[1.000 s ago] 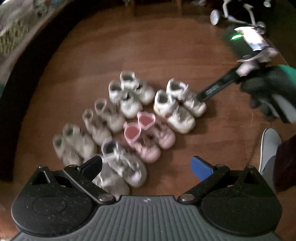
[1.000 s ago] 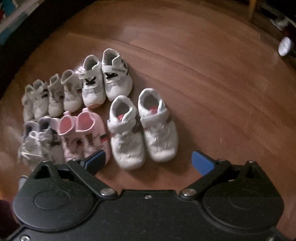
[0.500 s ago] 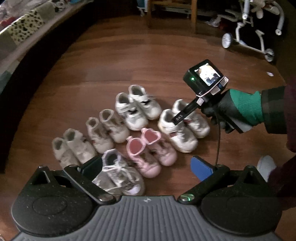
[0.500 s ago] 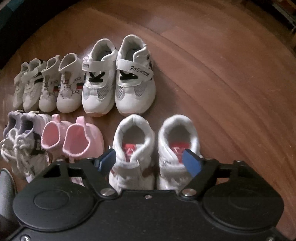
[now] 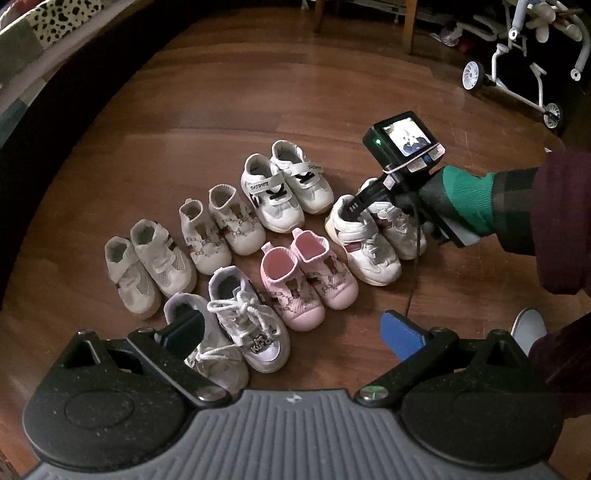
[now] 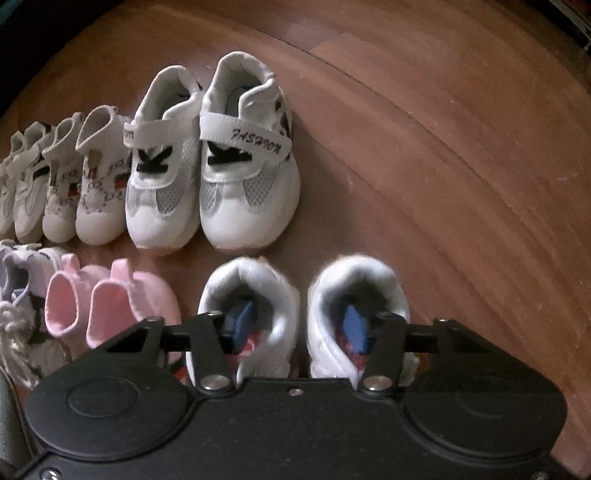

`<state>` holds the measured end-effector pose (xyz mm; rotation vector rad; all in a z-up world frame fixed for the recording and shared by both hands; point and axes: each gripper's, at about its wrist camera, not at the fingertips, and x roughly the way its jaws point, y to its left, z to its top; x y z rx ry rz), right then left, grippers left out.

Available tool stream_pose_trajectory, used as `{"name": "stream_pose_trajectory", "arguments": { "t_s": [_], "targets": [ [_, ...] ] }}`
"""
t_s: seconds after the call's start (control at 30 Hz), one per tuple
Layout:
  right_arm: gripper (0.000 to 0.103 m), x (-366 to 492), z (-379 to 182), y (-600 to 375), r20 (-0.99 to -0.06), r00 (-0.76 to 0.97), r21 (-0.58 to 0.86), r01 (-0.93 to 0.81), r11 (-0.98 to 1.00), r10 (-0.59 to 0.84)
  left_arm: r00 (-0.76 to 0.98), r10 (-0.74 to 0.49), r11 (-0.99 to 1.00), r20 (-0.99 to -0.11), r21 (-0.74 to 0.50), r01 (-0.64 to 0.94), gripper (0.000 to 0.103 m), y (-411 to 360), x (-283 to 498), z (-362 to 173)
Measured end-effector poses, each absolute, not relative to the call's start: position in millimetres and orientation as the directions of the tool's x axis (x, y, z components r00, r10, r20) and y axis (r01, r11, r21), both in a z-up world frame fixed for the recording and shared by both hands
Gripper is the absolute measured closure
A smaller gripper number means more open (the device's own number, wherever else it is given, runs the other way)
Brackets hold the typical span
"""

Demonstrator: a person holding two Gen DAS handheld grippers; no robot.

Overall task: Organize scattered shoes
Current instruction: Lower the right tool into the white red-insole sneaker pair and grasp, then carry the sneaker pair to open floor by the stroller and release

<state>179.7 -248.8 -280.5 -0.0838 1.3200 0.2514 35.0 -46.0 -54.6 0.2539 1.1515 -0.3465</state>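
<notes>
Several pairs of small shoes stand in two rows on the wood floor. My right gripper (image 6: 297, 326) points down into the white pair with red insoles (image 6: 258, 291), the right end of the near row. One blue finger is inside each shoe, and the two inner walls lie between the closing jaws. I see no pad pressing on them. In the left wrist view a gloved hand holds that gripper (image 5: 369, 210) over the same pair (image 5: 369, 254). My left gripper (image 5: 291, 332) hovers open above the grey lace-up pair (image 5: 243, 325) and holds nothing.
The pink pair (image 6: 110, 299) sits just left of the white pair. The white "FASHION" pair (image 6: 214, 177) stands behind. A wheeled toy (image 5: 517, 74) and chair legs (image 5: 410, 29) are at the back, and a spotted blanket (image 5: 48, 22) is at the left. A person's grey shoe (image 5: 528, 328) is at the right.
My right gripper has come down over the white pair with red insoles. Its jaws have narrowed and its fingers now sit inside the two shoes. The left gripper stayed open.
</notes>
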Motion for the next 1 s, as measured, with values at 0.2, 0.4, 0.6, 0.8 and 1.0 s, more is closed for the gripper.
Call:
{"name": "stream_pose_trajectory", "arguments": {
  "t_s": [0.2, 0.4, 0.6, 0.8, 1.0],
  "targets": [
    [0.051, 182.1, -289.5, -245.1, -0.959, 0.259, 0.044, -0.270, 0.962, 0.116, 0.355, -0.139, 0.922, -0.925, 0.010, 0.387, 0.001, -47.3, 37.9, -55.3],
    [0.000, 178.0, -300.8, -230.6, -0.974, 0.186, 0.061, -0.322, 0.945, 0.126, 0.352, -0.140, 0.923, -0.925, 0.007, 0.385, 0.001, -49.7, 38.9, -55.7],
    [0.005, 168.7, -296.8, -232.6, -0.964, 0.227, 0.061, -0.308, 0.949, 0.136, 0.350, -0.146, 0.920, -0.925, 0.003, 0.392, 0.001, -49.9, 39.6, -53.3],
    [0.062, 165.4, -281.5, -237.7, -0.959, 0.254, 0.047, -0.289, 0.956, 0.124, 0.354, -0.165, 0.914, -0.921, -0.008, 0.406, 0.001, -55.7, 41.6, -47.1],
    [0.084, 153.6, -270.5, -246.3, -0.945, 0.304, 0.060, -0.210, 0.976, 0.124, 0.378, -0.177, 0.905, -0.909, 0.000, 0.425, 0.001, -68.3, 42.4, -37.2]
  ]
}}
